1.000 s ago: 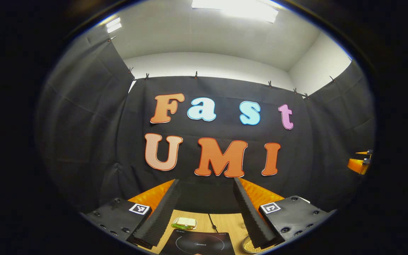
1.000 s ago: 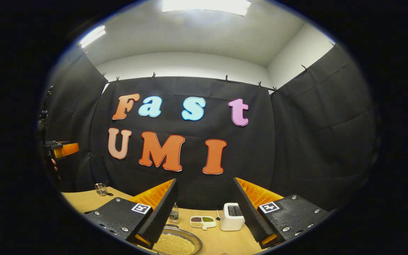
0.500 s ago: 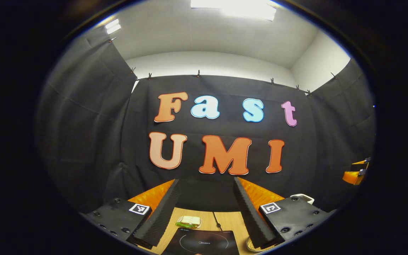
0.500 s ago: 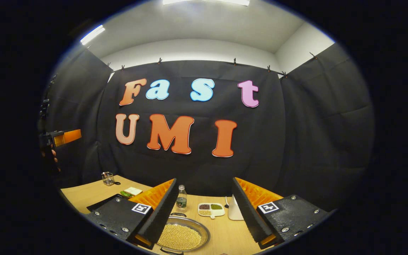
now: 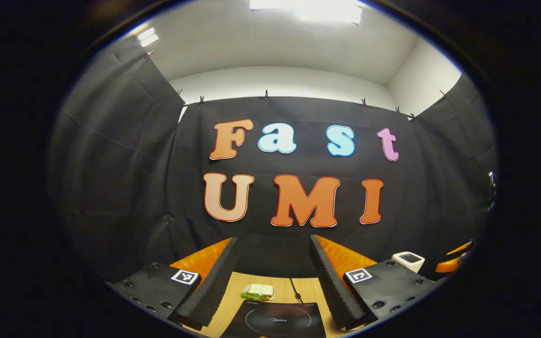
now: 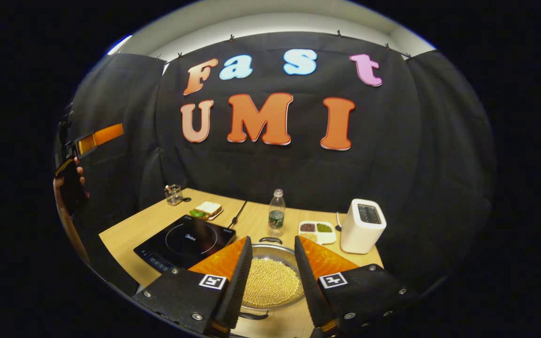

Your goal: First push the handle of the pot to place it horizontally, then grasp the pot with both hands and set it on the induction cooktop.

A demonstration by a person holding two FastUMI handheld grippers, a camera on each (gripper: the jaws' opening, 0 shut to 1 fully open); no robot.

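The right gripper [image 6: 270, 263] is hovering above the table with its fingers standing apart, though only a narrow gap separates them, and they are clamping nothing. Directly beneath and between them is sitting the shallow round metal pot [image 6: 270, 281], filled with small pale yellow beans. One of its loop handles [image 6: 270, 240] is showing at the far rim and another at the near rim, so the handles are lying along the view, not across it. The flat black induction cooktop [image 6: 185, 243] is resting on the light wooden table [image 6: 129, 230] just beside the pot, on its left in the right gripper view.

The left gripper [image 5: 273, 272] is pointing level at the booth wall, fingers wide apart and holding nothing, with the cooktop below them; a sandwich on a small plate [image 5: 258, 292] is lying beyond it.

Judgement: the handle push is not yet begun. Hazards noted:
- A push landing on the rim instead of the handle would likely slide the whole pot or tip it, scattering beans.
- A sweep toward the far side could strike the clear plastic water bottle [image 6: 276, 213], standing upright near the far handle.
- The white toaster [image 6: 362, 225] and the divided white dish of seeds [image 6: 317, 231] are sitting near on the right.
- An uneven two-handed lift would spill beans.
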